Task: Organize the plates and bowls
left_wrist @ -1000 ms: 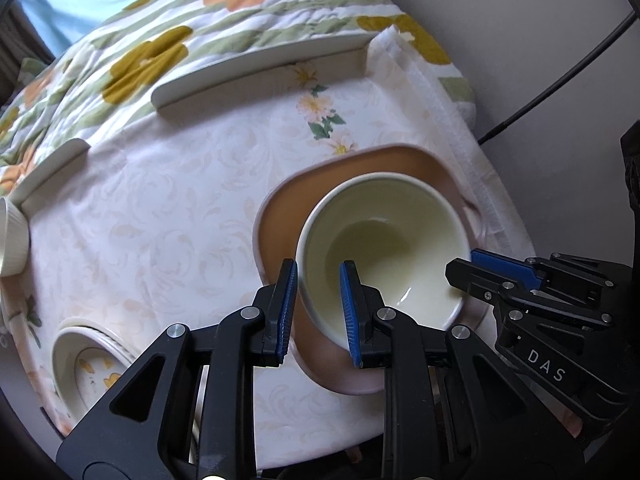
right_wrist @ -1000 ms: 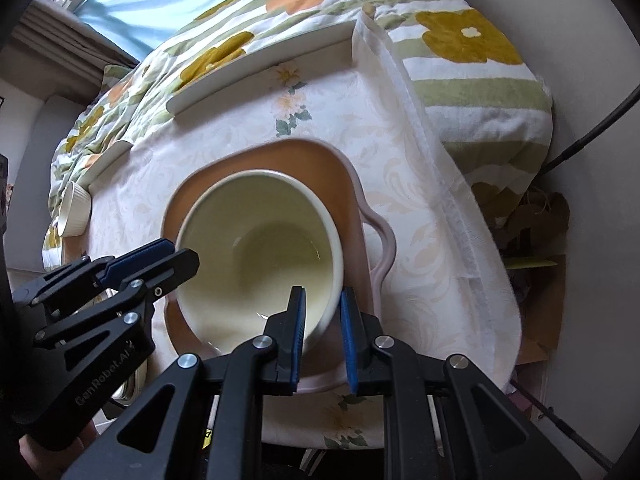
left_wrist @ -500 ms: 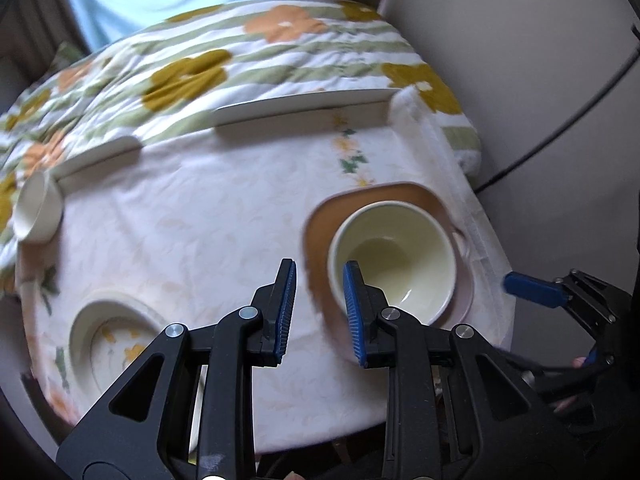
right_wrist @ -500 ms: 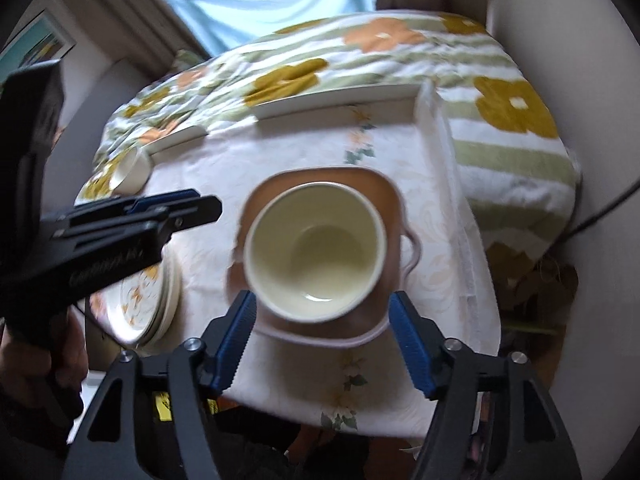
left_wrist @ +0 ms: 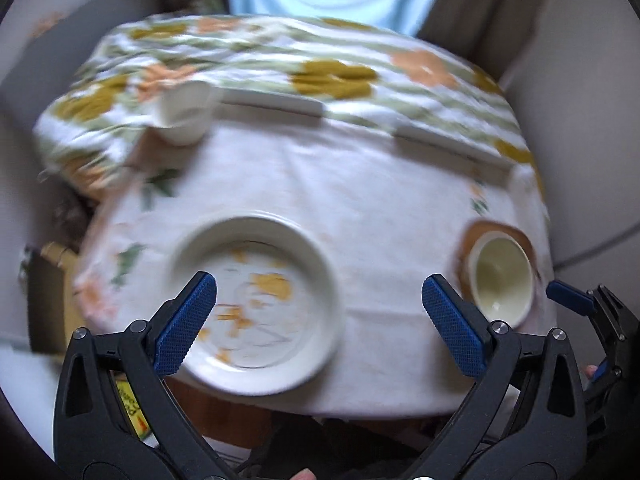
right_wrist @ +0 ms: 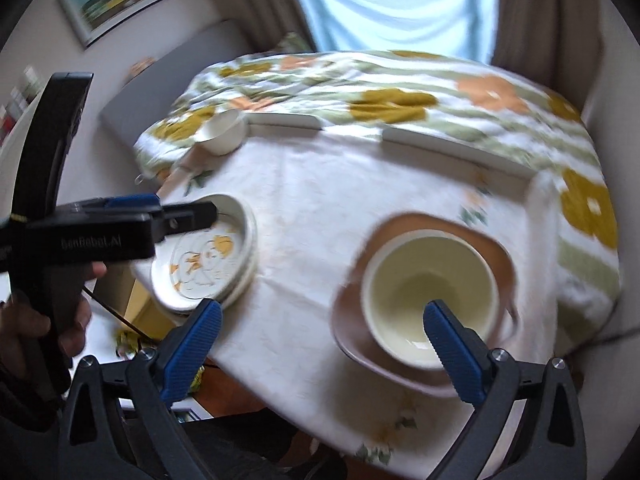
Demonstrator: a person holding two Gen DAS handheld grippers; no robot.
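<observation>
One cream bowl (right_wrist: 430, 292) sits inside one brown handled plate (right_wrist: 496, 248) near the table's front right corner. At the front left edge stands a stack of white plates with yellow flowers (right_wrist: 208, 256); the right wrist view shows at least three rims, though blur keeps the exact count uncertain. One small white bowl (right_wrist: 224, 132) lies tipped on its side at the far left edge. Two long white dishes (right_wrist: 288, 120) rest along the far edge, against a flowered quilt (right_wrist: 400, 80). A pale patterned cloth (right_wrist: 320, 200) covers the table.

The right gripper (right_wrist: 320, 340) hovers above the front edge, its jaws opening wide with nothing between them, the cream bowl just behind its right finger. The left gripper (left_wrist: 320, 314) points down over the plate stack, its jaws also opening and empty. A hand (right_wrist: 36, 320) grips the left tool's handle.
</observation>
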